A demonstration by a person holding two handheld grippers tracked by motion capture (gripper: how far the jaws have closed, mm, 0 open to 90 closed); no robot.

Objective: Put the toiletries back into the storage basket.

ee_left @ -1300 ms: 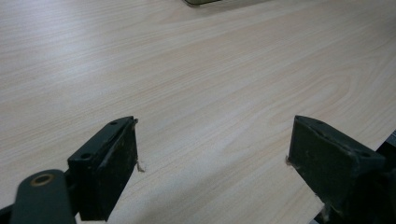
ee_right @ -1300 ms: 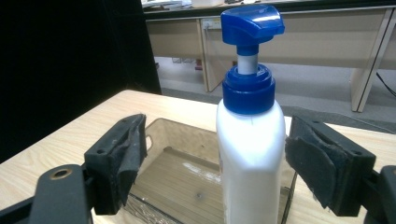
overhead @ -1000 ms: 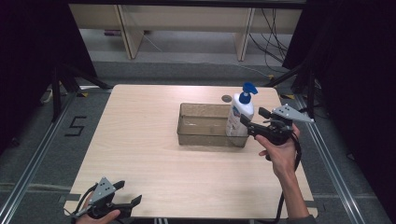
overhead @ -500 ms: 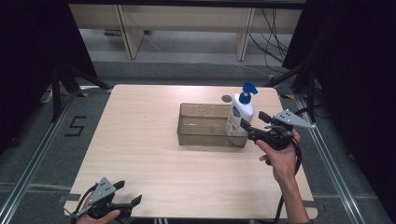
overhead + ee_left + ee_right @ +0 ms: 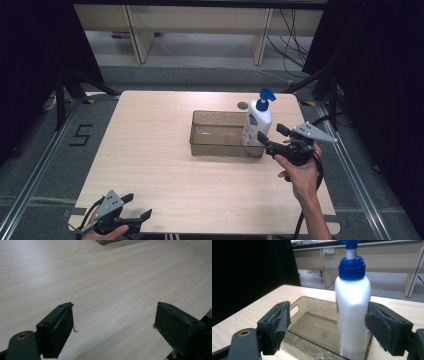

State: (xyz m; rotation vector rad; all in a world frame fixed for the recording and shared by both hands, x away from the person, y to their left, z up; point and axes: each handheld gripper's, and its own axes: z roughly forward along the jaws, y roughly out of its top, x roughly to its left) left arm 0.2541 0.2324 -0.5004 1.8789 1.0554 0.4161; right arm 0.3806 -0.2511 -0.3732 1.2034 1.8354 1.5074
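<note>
A white pump bottle (image 5: 257, 122) with a blue top stands upright inside the right end of a clear brownish tray (image 5: 220, 149) on the wooden table. My right gripper (image 5: 269, 132) is open just in front of the bottle, held by a hand at the table's right side. In the right gripper view the bottle (image 5: 353, 315) rises between the two spread jaws of that gripper (image 5: 328, 325), and the tray (image 5: 307, 302) lies behind and below. My left gripper (image 5: 139, 206) is open at the table's near left edge; the left gripper view shows this gripper (image 5: 113, 325) over bare wood.
A small dark round disc (image 5: 243, 105) lies on the table behind the tray. The table's near edge runs right beside the left gripper. Wooden shelving legs and cables stand on the floor beyond the far edge.
The right gripper has drawn back slightly toward the person. The bottle and tray stay in place, and the left gripper has not moved.
</note>
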